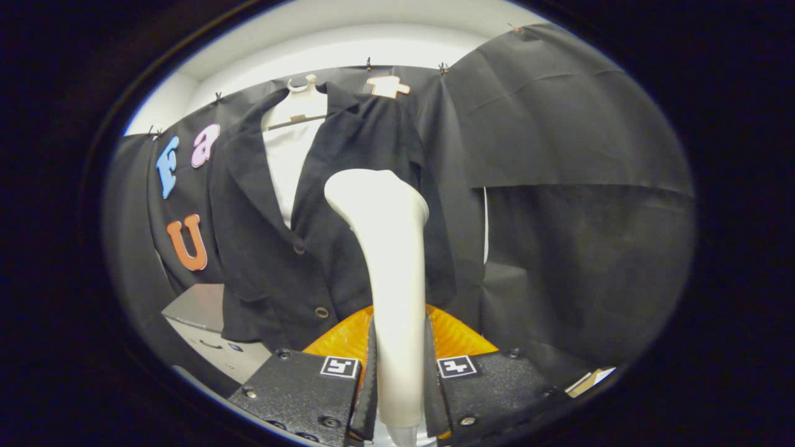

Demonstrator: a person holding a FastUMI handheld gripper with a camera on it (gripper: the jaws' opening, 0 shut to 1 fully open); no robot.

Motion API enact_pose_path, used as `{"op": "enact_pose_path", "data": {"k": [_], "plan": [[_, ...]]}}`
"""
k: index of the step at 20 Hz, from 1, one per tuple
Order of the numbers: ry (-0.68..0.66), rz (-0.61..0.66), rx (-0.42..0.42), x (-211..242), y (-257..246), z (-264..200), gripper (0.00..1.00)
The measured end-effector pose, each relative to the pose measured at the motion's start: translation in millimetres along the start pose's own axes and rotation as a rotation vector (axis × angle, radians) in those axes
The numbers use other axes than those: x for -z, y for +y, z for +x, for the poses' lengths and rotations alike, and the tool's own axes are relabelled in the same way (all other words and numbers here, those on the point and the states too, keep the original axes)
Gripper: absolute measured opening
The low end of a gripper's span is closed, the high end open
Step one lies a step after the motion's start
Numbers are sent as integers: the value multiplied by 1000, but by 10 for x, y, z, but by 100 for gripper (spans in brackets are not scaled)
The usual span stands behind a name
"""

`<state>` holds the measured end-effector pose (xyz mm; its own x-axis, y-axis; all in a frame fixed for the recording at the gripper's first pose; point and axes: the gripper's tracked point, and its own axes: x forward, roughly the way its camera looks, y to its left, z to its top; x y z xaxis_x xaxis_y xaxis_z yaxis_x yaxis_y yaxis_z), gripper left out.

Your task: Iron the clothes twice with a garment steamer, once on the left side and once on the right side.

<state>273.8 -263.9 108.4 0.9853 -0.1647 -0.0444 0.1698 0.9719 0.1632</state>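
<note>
Now the gripper [399, 372] clamps the white plastic garment steamer [388, 248] by its handle, before the black jacket [323, 205] on its hanger; I think slow, even strokes close to the cloth are best.

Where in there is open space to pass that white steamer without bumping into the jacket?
Open room lies beside the black jacket, on the side away from the grey cabinet, before the plain black cloth wall. It is crowded by the cabinet under the jacket's hem. The tongs are shut on the steamer.
</note>
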Motion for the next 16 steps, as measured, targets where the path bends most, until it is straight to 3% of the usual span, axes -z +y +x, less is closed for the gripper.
{"op": "enact_pose_path", "data": {"k": [8,16], "plan": [[-81,-34,-54,-743,316,437,33],[-82,-88,-23,-745,426,674,33]]}}
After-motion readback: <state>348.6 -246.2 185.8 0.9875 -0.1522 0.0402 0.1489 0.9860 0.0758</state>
